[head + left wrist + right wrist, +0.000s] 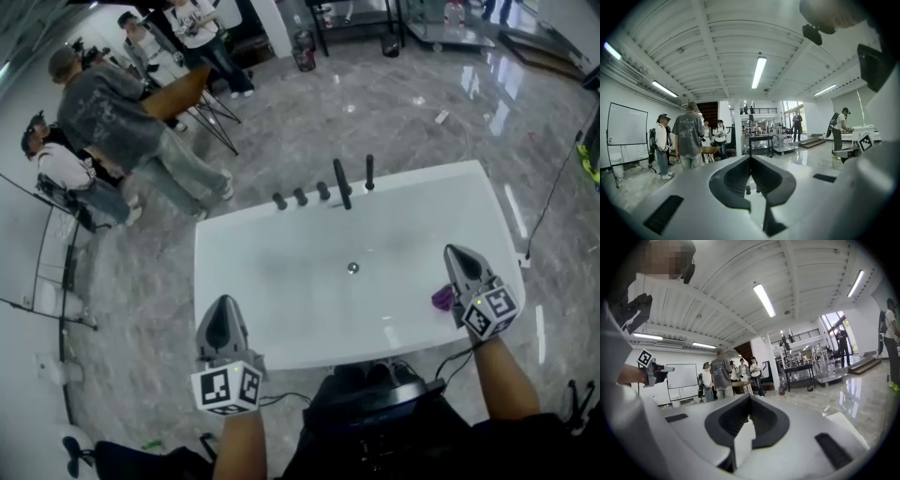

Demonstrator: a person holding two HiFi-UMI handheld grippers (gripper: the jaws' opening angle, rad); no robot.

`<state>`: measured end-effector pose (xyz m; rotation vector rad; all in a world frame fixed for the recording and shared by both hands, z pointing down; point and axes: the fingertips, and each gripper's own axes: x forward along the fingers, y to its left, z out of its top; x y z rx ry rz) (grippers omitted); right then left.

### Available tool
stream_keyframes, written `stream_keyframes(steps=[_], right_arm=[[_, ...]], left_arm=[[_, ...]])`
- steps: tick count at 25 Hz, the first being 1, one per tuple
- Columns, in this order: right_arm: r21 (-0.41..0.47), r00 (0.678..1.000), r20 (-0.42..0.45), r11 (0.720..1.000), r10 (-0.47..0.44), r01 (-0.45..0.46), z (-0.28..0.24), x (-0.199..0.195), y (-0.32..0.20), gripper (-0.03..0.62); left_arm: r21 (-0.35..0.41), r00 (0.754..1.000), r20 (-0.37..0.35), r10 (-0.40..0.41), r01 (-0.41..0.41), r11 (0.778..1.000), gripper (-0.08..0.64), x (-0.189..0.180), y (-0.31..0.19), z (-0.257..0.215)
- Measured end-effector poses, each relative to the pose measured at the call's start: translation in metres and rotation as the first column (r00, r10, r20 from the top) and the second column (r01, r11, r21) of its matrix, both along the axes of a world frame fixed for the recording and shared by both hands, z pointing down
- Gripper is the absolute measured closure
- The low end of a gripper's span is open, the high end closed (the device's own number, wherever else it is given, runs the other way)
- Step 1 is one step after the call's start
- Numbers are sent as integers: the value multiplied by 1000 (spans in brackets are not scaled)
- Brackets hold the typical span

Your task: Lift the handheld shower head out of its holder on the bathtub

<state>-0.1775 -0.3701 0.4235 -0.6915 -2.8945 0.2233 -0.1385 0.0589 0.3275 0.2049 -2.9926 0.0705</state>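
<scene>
left gripper (222, 311) and right gripper (460, 257), closed and empty, hover at bathtub (309, 348) edges.

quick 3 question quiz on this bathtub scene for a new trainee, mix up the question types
1. True or false: the right gripper is holding the shower head.
2. Multiple choice: where do the black knobs stand? A) on the far rim of the bathtub B) on its near rim C) on the floor
3. Fill in: the small thing seen right beside the right gripper in the head view is ___ in colour.

Key:
1. False. The right gripper and the left gripper are both shut and empty, at the near side of the bathtub; the shower head stands in its holder.
2. A
3. purple
</scene>
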Motion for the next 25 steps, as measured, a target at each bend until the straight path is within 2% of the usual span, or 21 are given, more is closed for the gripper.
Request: stream_keyframes(steps=[4, 9, 16, 22, 25], right_arm=[[21, 1000, -3, 1000, -4, 4, 2, -4, 22, 589], [24, 999, 26, 1000, -19, 18, -17, 1, 39, 589], [50, 996, 69, 997, 52, -56, -29, -2, 72, 589], [82, 992, 97, 993, 81, -89, -60, -1, 96, 589], [65, 988, 116, 992, 104, -112, -72, 1, 97, 589]], left_arm=[[33, 1000, -5, 2, -2, 999, 551, -5, 17, 13], [69, 999, 20, 48, -49, 996, 551, -16, 27, 13], [109, 992, 22, 121, -122, 986, 551, -39, 58, 31], [124, 981, 32, 192, -194, 973, 551, -58, 63, 31], [186, 974, 47, 224, -229, 956, 551, -60, 54, 28]])
